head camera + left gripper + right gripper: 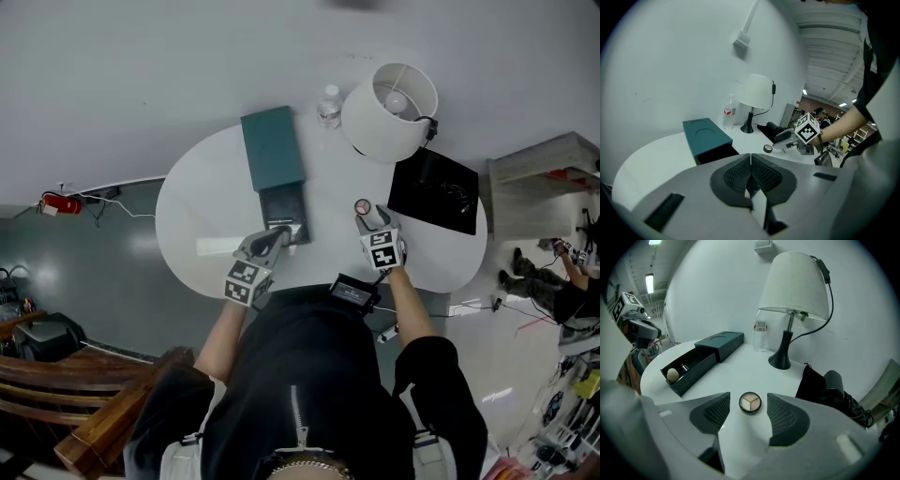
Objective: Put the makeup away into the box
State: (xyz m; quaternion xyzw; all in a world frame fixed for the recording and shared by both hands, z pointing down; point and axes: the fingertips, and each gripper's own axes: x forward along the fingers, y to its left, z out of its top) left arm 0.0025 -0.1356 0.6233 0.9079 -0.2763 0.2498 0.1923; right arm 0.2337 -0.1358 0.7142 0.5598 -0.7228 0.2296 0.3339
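Round tri-shade eyeshadow compact (750, 403) lying on white table (740, 366), lower centre, right gripper (749, 398) jaws standing apart around it, left gripper (751, 164) jaws pressing together.

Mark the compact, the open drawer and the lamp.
compact (750, 402), right gripper view, centre of its pans
drawer (701, 374), right gripper view, its near side wall
lamp (797, 284), right gripper view, middle of shade

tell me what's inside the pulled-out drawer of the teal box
The drawer holds a beige egg-shaped sponge and a small dark item. Its near wall hides part of the floor, and inside the teal box nothing can be seen.
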